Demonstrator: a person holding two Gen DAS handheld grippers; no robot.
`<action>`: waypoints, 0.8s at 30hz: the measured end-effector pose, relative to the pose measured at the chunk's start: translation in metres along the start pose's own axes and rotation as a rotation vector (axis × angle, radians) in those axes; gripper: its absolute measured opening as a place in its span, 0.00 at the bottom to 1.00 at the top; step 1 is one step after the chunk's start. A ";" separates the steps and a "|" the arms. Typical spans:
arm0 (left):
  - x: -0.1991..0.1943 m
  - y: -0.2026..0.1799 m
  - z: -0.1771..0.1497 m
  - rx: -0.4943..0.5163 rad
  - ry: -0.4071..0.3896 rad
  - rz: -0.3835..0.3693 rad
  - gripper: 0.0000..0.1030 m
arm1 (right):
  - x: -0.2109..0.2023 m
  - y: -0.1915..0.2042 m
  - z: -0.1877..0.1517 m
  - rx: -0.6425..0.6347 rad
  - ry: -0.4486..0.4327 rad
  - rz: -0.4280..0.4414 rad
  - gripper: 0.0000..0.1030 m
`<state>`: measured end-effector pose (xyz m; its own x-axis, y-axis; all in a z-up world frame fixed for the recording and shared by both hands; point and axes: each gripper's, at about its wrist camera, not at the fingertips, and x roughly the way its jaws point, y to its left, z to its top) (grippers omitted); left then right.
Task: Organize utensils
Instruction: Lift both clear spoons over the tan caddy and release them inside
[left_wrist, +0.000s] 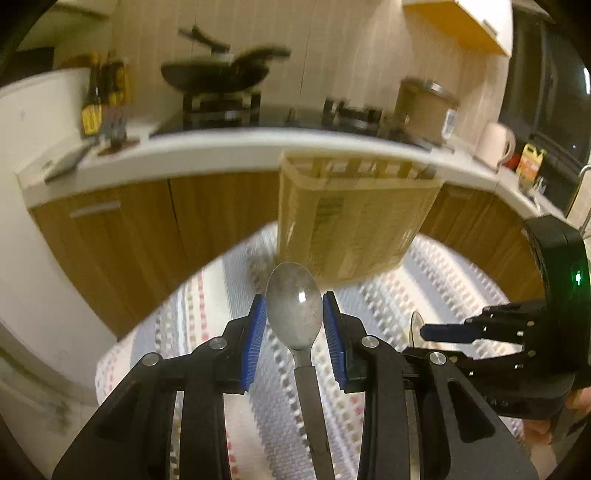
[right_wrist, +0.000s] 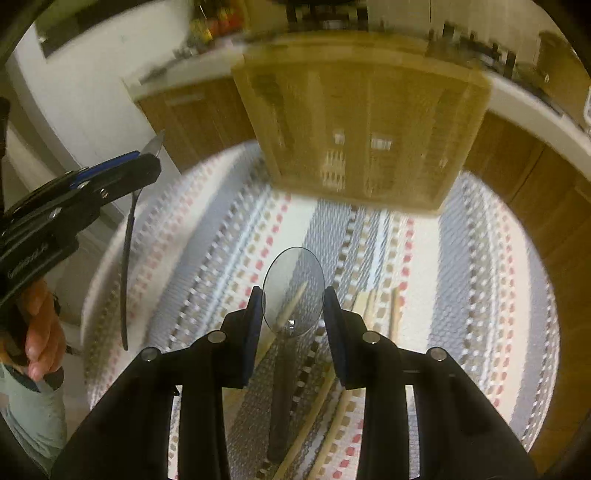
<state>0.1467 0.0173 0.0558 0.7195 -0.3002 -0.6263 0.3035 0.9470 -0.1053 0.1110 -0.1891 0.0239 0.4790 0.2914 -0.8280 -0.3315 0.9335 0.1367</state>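
My left gripper (left_wrist: 294, 314) is shut on the bowl of a metal spoon (left_wrist: 293, 295); its dark handle runs back between the fingers. In the right wrist view that left gripper (right_wrist: 153, 158) is at the left, the spoon's handle (right_wrist: 126, 266) hanging below it. My right gripper (right_wrist: 293, 299) is shut on the bowl of a second spoon (right_wrist: 293, 277), held above the mat. From the left wrist view the right gripper (left_wrist: 430, 332) is at the right, its spoon (left_wrist: 416, 325) edge-on. A wooden compartmented organizer (left_wrist: 354, 221) (right_wrist: 362, 122) lies ahead of both.
A striped woven mat (right_wrist: 461, 295) covers the round table. Wooden chopsticks (right_wrist: 369, 306) lie on it under the right gripper. Beyond are wood cabinets (left_wrist: 129, 236), a white counter (left_wrist: 207, 147) with a wok (left_wrist: 218, 74), bottles (left_wrist: 103, 99) and a kettle (left_wrist: 495, 144). A hand (right_wrist: 40, 332) holds the left tool.
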 end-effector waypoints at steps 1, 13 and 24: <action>-0.009 -0.004 0.006 0.002 -0.036 0.004 0.28 | -0.008 -0.002 0.001 -0.005 -0.027 0.005 0.29; -0.078 -0.030 0.083 -0.034 -0.417 0.050 0.29 | -0.106 0.002 0.045 -0.026 -0.442 0.027 0.29; -0.056 -0.022 0.141 -0.128 -0.587 0.081 0.29 | -0.148 -0.043 0.108 0.073 -0.710 -0.051 0.29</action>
<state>0.1881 -0.0027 0.2019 0.9725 -0.2054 -0.1096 0.1824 0.9647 -0.1897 0.1425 -0.2494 0.1994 0.9142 0.2892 -0.2839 -0.2509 0.9540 0.1639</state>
